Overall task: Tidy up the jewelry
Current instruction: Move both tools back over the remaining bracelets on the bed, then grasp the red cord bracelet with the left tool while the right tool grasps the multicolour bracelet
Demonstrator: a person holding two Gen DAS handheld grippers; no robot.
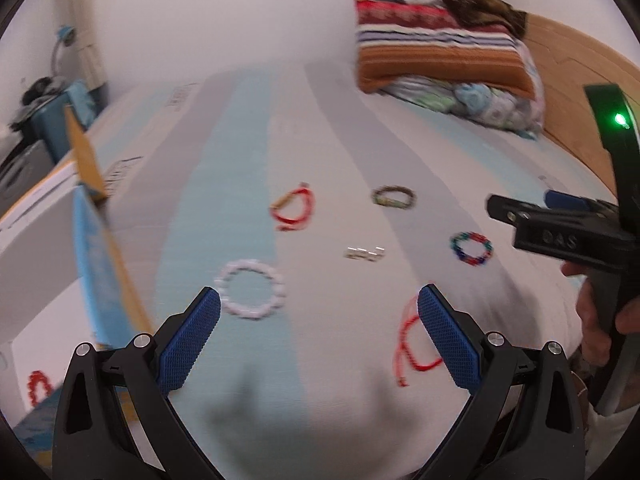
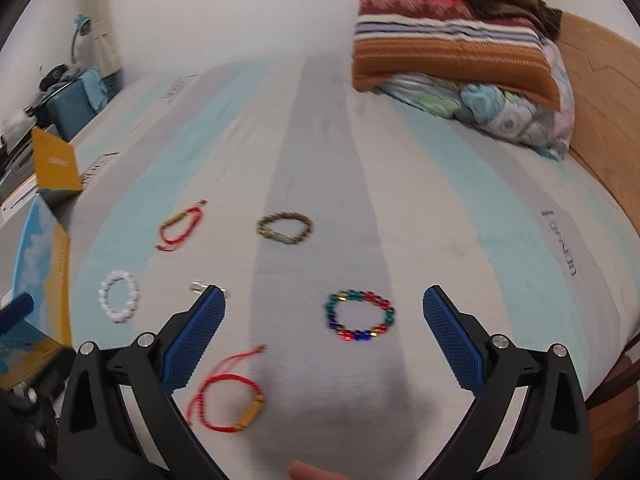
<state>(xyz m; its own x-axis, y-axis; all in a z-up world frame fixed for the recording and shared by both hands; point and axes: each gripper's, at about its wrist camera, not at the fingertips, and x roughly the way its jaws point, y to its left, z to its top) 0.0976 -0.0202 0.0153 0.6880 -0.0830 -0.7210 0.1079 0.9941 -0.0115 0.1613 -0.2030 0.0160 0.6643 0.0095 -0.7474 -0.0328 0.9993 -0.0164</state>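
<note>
Several bracelets lie on a striped bed sheet. A white bead bracelet lies just beyond my open, empty left gripper. A red cord bracelet lies by its right finger. Farther off lie another red cord bracelet, a brown bead bracelet, a small silver piece and a multicoloured bead bracelet. My right gripper is open and empty, with the multicoloured bracelet between its fingertips' line. In the right wrist view the near red bracelet lies low left.
An open cardboard box with blue and yellow flaps stands at the left edge of the bed, a red bead bracelet inside it. Folded blankets and pillows are piled at the far right by a wooden headboard.
</note>
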